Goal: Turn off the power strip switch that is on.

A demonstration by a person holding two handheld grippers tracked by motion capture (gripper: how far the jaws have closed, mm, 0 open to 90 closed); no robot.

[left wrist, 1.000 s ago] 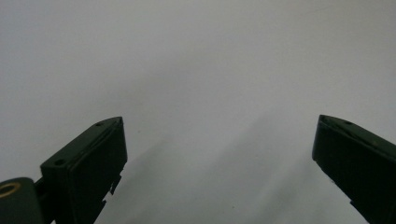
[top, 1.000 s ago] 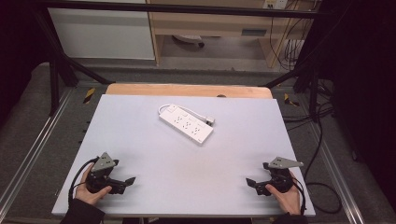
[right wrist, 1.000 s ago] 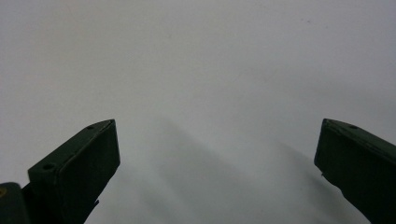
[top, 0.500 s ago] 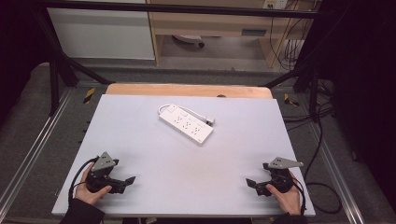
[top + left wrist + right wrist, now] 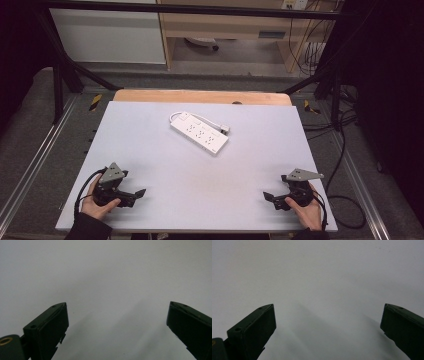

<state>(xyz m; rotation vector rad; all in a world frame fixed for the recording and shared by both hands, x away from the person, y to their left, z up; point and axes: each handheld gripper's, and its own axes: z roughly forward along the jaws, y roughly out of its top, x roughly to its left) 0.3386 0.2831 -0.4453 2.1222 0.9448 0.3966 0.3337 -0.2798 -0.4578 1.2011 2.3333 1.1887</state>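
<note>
On matte white table, flat rectangular white power strip.

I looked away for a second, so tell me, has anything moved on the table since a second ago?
Nothing visibly changed. The power strip lies where it was at the far middle of the table, and the left gripper and right gripper rest open at the near corners as before.
</note>
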